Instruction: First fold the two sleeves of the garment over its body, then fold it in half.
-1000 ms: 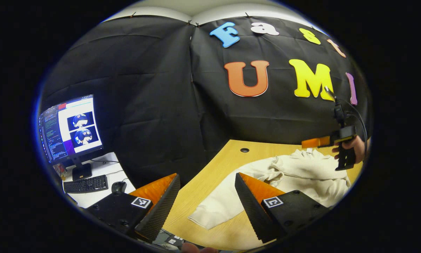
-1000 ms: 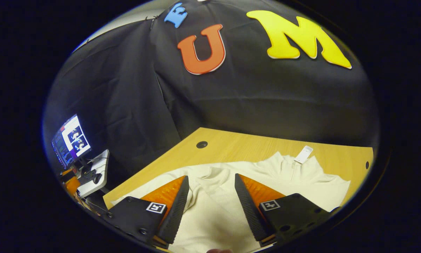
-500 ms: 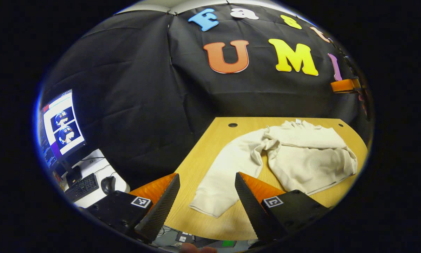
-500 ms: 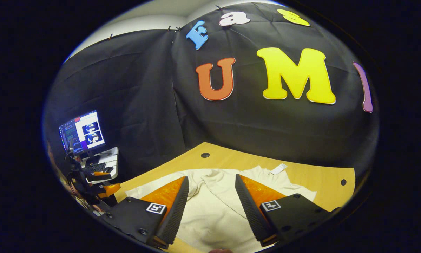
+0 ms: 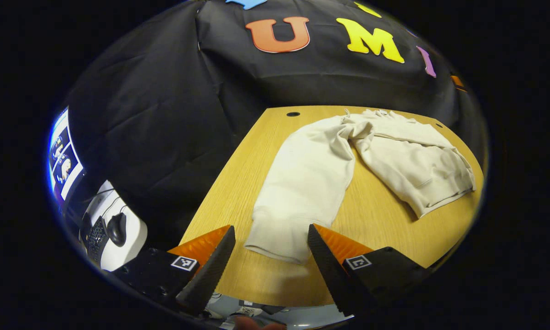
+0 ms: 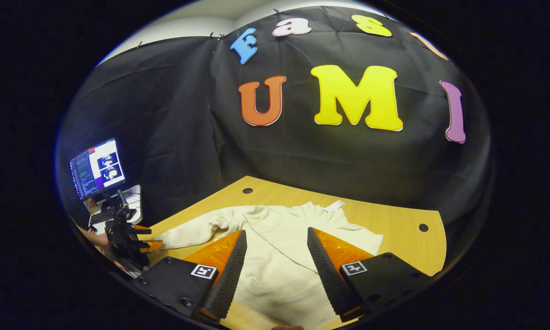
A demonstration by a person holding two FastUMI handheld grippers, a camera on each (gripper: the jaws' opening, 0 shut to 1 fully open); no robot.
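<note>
A cream long-sleeved garment (image 5: 412, 158) lies on the wooden table (image 5: 385, 229). Its left sleeve (image 5: 309, 178) stretches out flat toward me, and the cuff (image 5: 277, 245) lies just beyond my left gripper (image 5: 270, 228), which hovers open above the table's near edge. In the right gripper view the garment's body (image 6: 279, 243) lies under and ahead of my open right gripper (image 6: 275, 231), which holds nothing. The sleeve (image 6: 197, 230) runs off to the left there, toward the left gripper (image 6: 141, 238) held in a hand. A white tag (image 6: 334, 206) sticks out at the collar.
A lit monitor (image 6: 98, 167) stands on a white side desk (image 5: 135, 236) to the left, with a keyboard and a mouse (image 5: 117, 228). The tabletop has small dark holes (image 5: 293, 113) (image 6: 423, 227) near its far corners. The black cloth wall hangs close behind the table.
My left gripper has tipped downward and closed in on the sleeve's cuff. My right gripper has drawn back from the garment's body, still open, and the left gripper has come into its view.
</note>
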